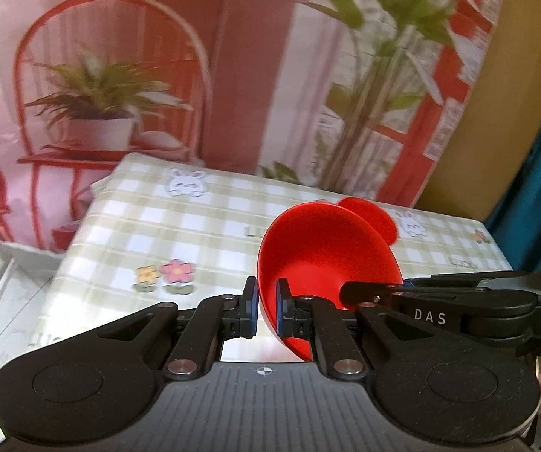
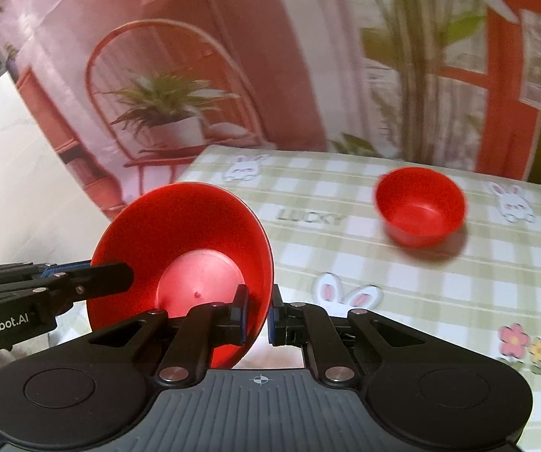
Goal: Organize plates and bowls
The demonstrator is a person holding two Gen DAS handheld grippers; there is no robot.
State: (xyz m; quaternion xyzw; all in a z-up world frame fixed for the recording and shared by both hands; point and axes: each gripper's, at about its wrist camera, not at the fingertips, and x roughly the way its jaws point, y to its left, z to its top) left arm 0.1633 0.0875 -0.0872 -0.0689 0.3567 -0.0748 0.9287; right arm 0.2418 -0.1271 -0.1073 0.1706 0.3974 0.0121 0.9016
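A wide red bowl (image 1: 327, 252) hangs tilted above the checked table, held by both grippers at opposite sides of its rim. My left gripper (image 1: 266, 303) is shut on the rim's near left edge. In the right wrist view, my right gripper (image 2: 259, 314) is shut on the right edge of the same wide red bowl (image 2: 180, 233), whose flat base faces the camera. Each view shows the other gripper reaching in from the side, the right one (image 1: 376, 290) and the left one (image 2: 119, 275). A smaller red bowl (image 2: 421, 207) stands upright on the table at the far right, half hidden (image 1: 374, 218) in the left wrist view.
The table (image 2: 440, 293) wears a green-checked cloth with rabbits and flowers. Behind it hangs a printed backdrop (image 1: 119, 75) of a red chair and plants. The table's left edge (image 1: 78, 233) drops to a white floor. A teal cloth (image 1: 534, 150) hangs at the right.
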